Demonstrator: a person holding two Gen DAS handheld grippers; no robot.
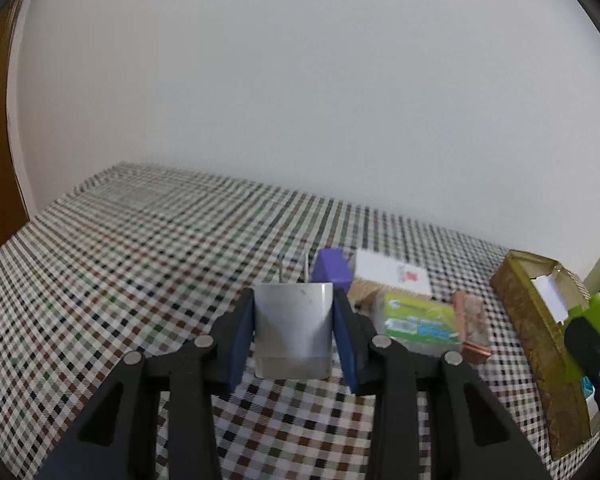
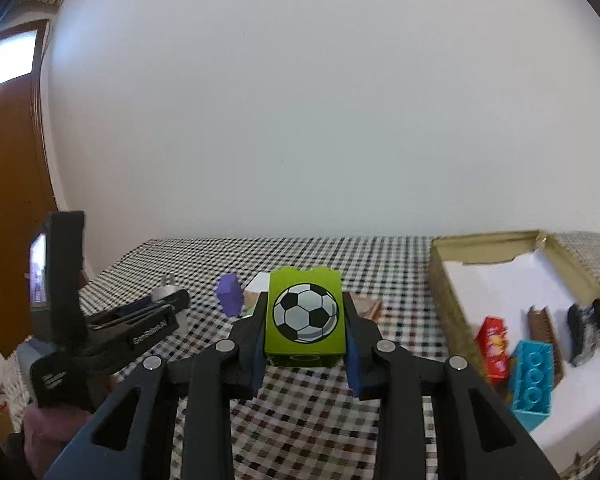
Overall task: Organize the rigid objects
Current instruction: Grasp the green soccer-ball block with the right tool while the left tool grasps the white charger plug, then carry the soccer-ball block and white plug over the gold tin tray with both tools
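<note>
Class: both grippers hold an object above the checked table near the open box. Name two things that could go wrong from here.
1. The left gripper clamps the white plug adapter on smooth sides; it might slip.
2. The box already holds a blue brick and red packet; the green football block could land on them.
</note>
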